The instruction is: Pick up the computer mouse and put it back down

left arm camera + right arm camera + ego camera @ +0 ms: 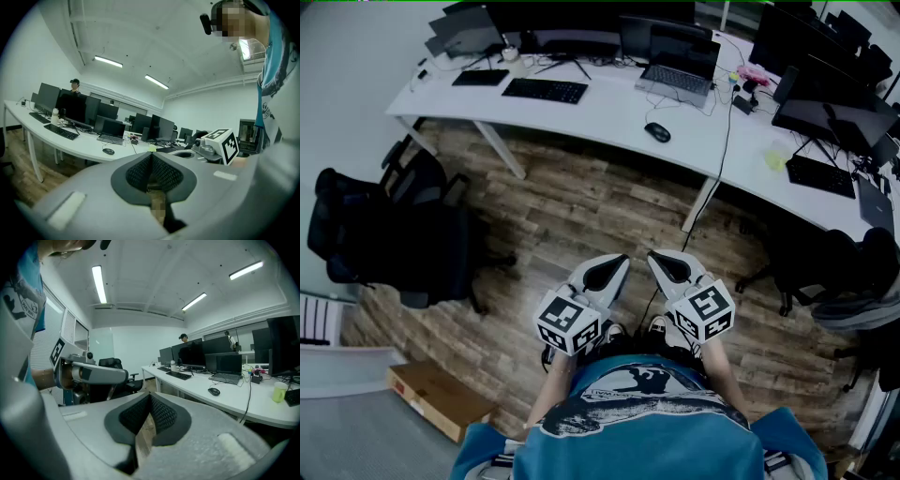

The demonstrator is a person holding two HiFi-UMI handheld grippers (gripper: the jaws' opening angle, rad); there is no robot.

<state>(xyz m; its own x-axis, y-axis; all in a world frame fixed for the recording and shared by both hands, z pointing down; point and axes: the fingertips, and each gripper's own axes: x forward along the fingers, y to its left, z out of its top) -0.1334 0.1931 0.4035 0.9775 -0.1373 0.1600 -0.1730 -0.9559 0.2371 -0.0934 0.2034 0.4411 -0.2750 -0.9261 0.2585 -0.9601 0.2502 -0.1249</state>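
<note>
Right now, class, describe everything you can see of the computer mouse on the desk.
The computer mouse is small, dark and rounded, with a smooth plastic look. It lies flat on the white desk, in front of the open laptop, near the desk's front edge. Only the desk touches it. Whether it has a cable cannot be told.

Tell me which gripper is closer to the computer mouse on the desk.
Right, narrowly. The right gripper is almost in line with the computer mouse, well short of the desk; the left gripper sits beside it, offset further left.
</note>
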